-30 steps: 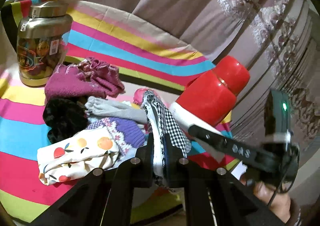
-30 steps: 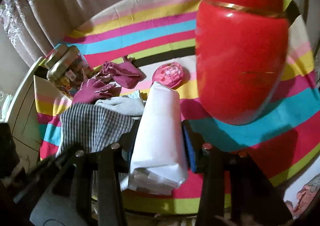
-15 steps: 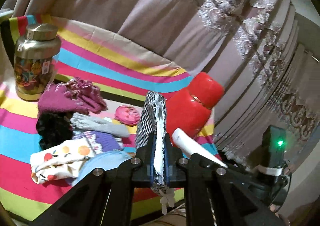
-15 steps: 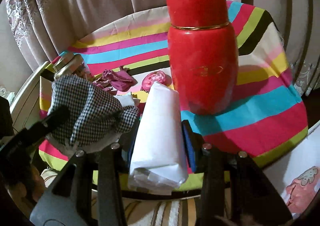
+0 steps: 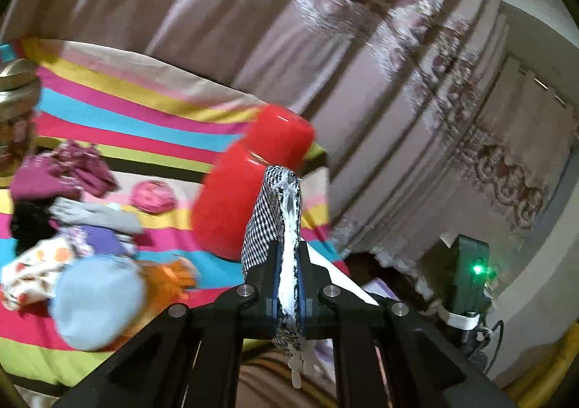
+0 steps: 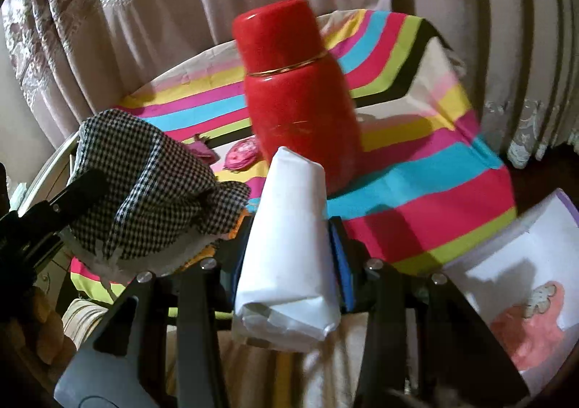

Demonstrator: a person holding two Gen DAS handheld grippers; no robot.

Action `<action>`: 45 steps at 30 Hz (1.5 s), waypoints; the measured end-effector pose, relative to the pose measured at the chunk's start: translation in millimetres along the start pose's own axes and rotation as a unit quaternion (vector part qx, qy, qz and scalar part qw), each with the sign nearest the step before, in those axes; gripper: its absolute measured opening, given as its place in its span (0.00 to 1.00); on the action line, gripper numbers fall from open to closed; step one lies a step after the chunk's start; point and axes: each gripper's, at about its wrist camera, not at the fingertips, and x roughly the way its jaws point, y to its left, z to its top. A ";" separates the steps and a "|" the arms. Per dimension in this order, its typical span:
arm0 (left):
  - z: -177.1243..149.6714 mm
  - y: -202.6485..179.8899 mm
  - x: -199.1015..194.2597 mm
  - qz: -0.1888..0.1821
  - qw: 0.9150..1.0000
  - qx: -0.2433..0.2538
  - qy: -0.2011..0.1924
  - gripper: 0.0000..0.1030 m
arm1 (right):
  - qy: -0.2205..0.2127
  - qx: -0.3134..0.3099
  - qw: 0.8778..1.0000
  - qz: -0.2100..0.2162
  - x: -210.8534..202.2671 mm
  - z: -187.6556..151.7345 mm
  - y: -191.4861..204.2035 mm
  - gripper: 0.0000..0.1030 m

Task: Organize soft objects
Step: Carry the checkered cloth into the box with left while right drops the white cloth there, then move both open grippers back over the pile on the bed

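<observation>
My left gripper (image 5: 288,258) is shut on a black-and-white checked cloth (image 5: 266,205) with a white lining, held up in the air in front of the red flask (image 5: 231,205). The same cloth (image 6: 144,187) hangs at the left of the right wrist view. My right gripper (image 6: 291,227) is shut on a white rolled paper packet (image 6: 289,256). On the striped tablecloth (image 5: 126,111) lies a pile of soft things: magenta gloves (image 5: 54,173), a grey glove (image 5: 97,214), a purple knit piece (image 5: 105,241), a fruit-print cloth (image 5: 32,270), a light blue pad (image 5: 97,303) and an orange piece (image 5: 166,274).
The tall red flask (image 6: 300,100) stands near the table's right side, with a small pink round thing (image 6: 242,154) beside it. A gold-lidded jar (image 5: 18,93) stands at the far left. Curtains hang behind the table. A sheet with a pink drawing (image 6: 524,285) lies at lower right.
Both grippers have drawn back and upward from the table. The checked cloth has come up off the pile with the left gripper. The flask looks smaller and farther away.
</observation>
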 end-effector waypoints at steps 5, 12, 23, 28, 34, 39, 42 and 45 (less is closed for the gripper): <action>-12.2 -37.4 21.1 -0.034 0.999 0.015 0.031 0.08 | -0.009 0.015 0.999 -0.031 -25.7 -7.0 -33.5 0.43; -31.8 -78.6 52.4 -0.070 0.994 0.021 0.079 0.08 | -0.009 0.057 0.995 -0.080 -51.1 -18.4 -90.5 0.43; -61.2 -115.9 102.7 -0.084 0.983 0.045 0.157 0.50 | -0.028 0.119 0.980 -0.156 -81.4 -26.6 -154.3 0.51; -64.5 -107.1 103.9 -0.078 0.983 0.031 0.166 0.53 | -0.033 0.127 0.976 -0.172 -86.4 -26.6 -162.2 0.71; -54.6 -96.5 93.4 -0.040 0.989 0.031 0.139 0.57 | -0.033 0.102 0.979 -0.172 -86.9 -26.4 -148.8 0.72; -45.3 -84.3 82.9 -0.011 0.992 0.040 0.117 0.57 | -0.042 0.067 0.982 -0.172 -85.8 -20.8 -128.3 0.77; -38.5 -73.9 74.0 0.019 0.993 0.051 0.101 0.57 | -0.046 0.064 0.984 -0.160 -85.1 -18.1 -119.1 0.79; -31.4 -59.3 65.2 0.059 0.992 0.065 0.090 0.57 | -0.048 0.045 0.985 -0.161 -81.5 -15.2 -104.0 0.79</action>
